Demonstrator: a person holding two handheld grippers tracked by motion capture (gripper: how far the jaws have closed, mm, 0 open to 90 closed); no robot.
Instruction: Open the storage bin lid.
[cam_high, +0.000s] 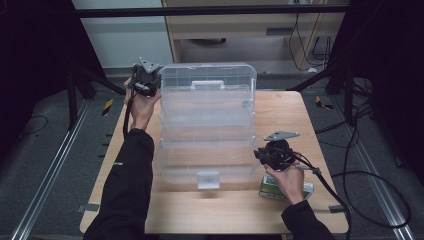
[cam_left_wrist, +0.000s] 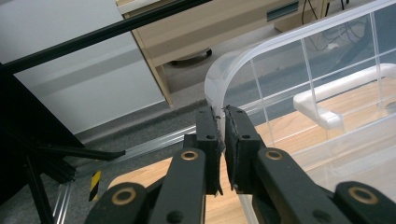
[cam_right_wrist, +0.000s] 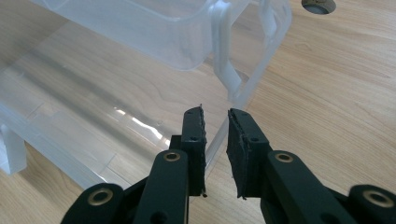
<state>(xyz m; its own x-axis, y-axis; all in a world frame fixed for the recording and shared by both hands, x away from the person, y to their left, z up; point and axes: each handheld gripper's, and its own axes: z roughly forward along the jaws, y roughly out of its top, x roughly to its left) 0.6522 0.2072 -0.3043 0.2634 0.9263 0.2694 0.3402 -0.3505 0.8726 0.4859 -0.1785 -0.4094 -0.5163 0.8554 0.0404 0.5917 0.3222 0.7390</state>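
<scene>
Being pinched at its rear left corner by the left gripper (cam_left_wrist: 221, 140), jaws pressed onto the rim, the clear tiered organiser box (cam_high: 207, 125) is sitting mid-bench (cam_high: 300, 105) | right gripper (cam_right_wrist: 215, 140) being held at the lower tray's right edge, jaws slightly spread, nothing gripped | lid best lifted evenly | green carton (cam_high: 272, 189) being partly hidden under the right hand.

Left arm in black sleeve stretched far forward, left hand (cam_high: 140, 106) holds left gripper (cam_high: 145, 80) raised w/ grey plate on top. In left gripper view its jaws are nearly together, only a thin slit betw. them. Right arm bent, closer to the person; right hand (cam_high: 286, 180) holds right gripper (cam_high: 274, 152) low, jaws parted w/ a narrow gap, pointing leftward
</scene>
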